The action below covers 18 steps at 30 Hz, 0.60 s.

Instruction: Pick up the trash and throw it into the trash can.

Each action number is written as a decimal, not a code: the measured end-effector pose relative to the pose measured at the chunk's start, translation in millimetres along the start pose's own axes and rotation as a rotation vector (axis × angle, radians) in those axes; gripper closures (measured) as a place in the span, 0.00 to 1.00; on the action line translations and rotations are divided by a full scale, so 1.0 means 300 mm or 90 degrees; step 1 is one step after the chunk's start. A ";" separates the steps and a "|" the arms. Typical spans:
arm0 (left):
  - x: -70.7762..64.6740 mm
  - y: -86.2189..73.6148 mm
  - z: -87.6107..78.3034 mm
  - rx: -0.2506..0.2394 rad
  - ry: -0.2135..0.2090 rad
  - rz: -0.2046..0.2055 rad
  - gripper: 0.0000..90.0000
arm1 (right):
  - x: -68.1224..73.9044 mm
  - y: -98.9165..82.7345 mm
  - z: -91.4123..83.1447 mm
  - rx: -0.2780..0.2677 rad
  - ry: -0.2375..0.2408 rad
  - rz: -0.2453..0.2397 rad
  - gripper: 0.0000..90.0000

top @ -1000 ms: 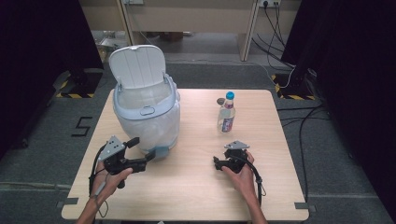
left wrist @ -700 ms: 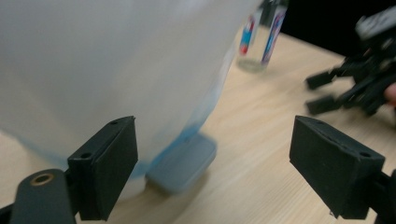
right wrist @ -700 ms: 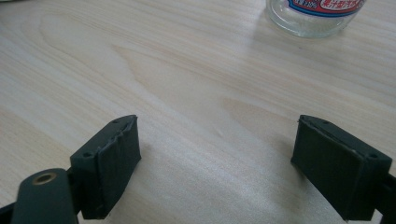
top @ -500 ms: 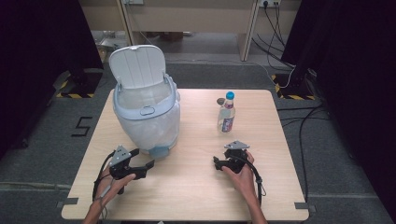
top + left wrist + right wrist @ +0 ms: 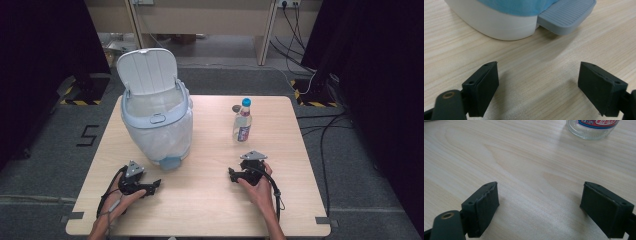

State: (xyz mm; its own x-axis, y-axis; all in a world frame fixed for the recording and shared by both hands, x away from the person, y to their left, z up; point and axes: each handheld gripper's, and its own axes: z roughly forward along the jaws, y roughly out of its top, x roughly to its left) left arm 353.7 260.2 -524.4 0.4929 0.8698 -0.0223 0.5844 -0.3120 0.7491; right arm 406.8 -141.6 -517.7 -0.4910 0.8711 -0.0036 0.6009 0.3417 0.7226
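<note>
Wooden table (image 5: 524, 157) lies bare between each wide-spread hand-held gripper (image 5: 540, 207); bottle (image 5: 591, 128) cut off.

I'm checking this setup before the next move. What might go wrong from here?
1. The bottle stands upright, narrow and tall, just ahead of the right hand-held gripper; an off-centre reach may tip it.
2. The left hand-held gripper sits close to the bin's pedal; a nudge could shift the bin or move its raised lid.

The high view looks forward and down over the whole bench (image 5: 210, 200). Each gripper view skims low and close: left faces the pedal bin (image 5: 506, 27), right the bottle (image 5: 594, 128).
</note>
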 end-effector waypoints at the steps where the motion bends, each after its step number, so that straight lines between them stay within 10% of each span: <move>1: 0.001 0.000 0.000 0.001 -0.001 0.000 0.17 | -0.001 0.000 0.000 -0.001 0.000 0.000 0.17; 18: 0.002 0.000 0.001 0.000 -0.003 -0.001 0.16 | -0.149 0.082 -0.065 -0.155 -0.074 0.059 0.21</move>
State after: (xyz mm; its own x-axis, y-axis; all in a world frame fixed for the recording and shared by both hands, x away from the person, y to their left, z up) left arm 354.1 260.6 -524.5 0.4959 0.8680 -0.0266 0.5852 -0.3114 0.7487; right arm 431.4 -179.1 -486.1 -0.3572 0.9340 0.0020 0.4635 0.1754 0.8686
